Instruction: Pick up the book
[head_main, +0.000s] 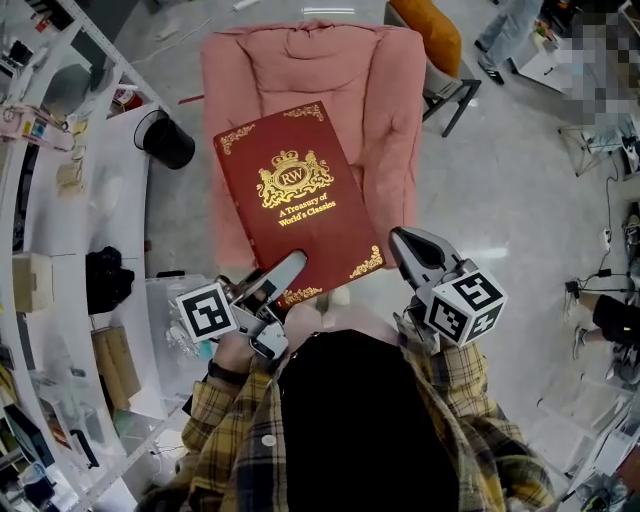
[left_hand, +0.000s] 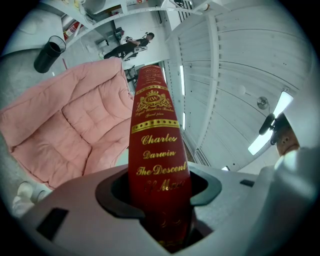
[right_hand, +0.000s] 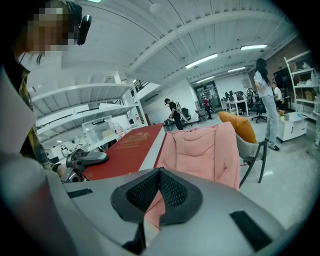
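**Large red book held in the air by one corner, above a pink chair**

A big red hardback book with gold lettering is held off any surface, lying nearly flat in the air above a pink padded chair; the left tongs are clenched on it at the near end of the spine, one jaw over the cover and one beneath; the left gripper view shows the spine rising straight out from between the pads.

The book looks stiff and board-bound, so it should keep its shape rather than sag; its size suggests real weight, and its smooth, glossy-looking cover may be slippery under the pads. Gripped this close to one corner, most of the book hangs out past the hold, so it is likely to tip or twist; a firmer hold would be further along the spine, or a second grip on the far long edge.

The left hand holds its tongs level, pointing away from the person over the chair; the right tongs are closed on nothing, tilted slightly downward, just beside the book's near right corner and apart from it.
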